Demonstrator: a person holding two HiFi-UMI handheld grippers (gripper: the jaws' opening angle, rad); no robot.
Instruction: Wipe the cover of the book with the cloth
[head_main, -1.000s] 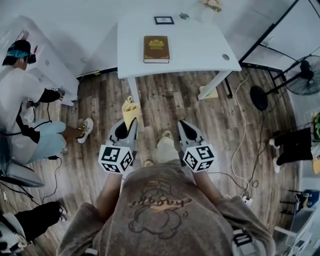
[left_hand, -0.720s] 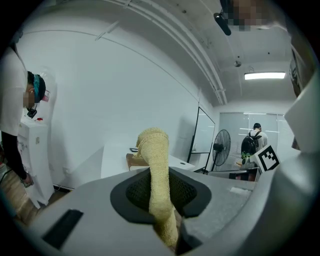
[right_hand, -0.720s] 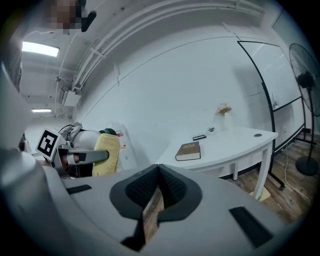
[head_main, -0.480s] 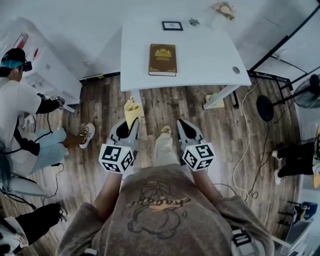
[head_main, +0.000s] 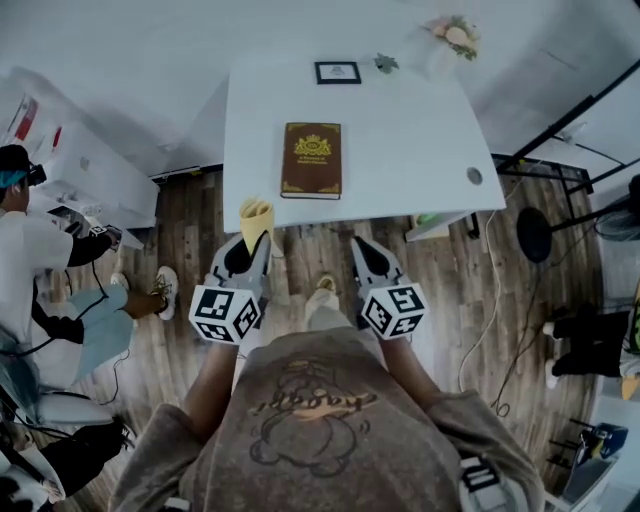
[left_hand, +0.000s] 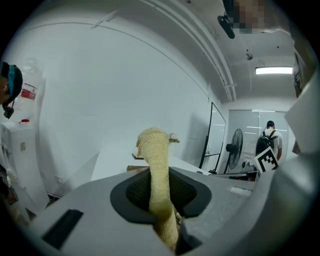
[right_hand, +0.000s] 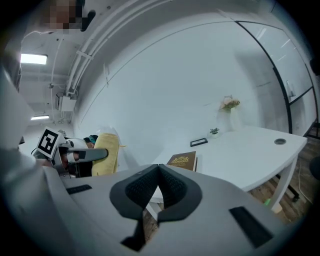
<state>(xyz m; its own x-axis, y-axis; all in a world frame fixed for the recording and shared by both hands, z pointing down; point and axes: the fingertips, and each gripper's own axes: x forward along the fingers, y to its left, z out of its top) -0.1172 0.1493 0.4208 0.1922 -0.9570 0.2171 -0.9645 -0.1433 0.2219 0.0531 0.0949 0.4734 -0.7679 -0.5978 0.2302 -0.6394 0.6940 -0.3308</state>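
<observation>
One seated person (head_main: 45, 250) in a white top fills the far left of the head view, beside a white cabinet (head_main: 95, 170). Next comes the left gripper (head_main: 257, 247), held over the wood floor (head_main: 185, 225) just short of the table's near edge. Its jaws are clamped on the cloth (head_main: 255, 215), a yellow knitted piece that sticks out of them as a rolled tuft. The left gripper view shows it pinched between the dark pads, rising upright and curling over at the top. In the head view the cloth's tip overlaps the table edge, just left of the book's near corner; whether it touches the table I cannot tell.

The book (head_main: 312, 160), brown with a gold crest, lies closed and flat on the white table (head_main: 410, 130), in its left half, close to the front edge. Behind it, along the back, sit a small black frame (head_main: 338, 72), a tiny plant (head_main: 386, 63) and a vase of flowers (head_main: 452, 35).

The right gripper (head_main: 359, 246) is held level with the left one, over the floor before the table and right of the book. Its jaws are pressed together with nothing between them. A round hole (head_main: 474, 176) marks the table's right front corner, and a round black base (head_main: 530, 235) stands on the floor farther right.
</observation>
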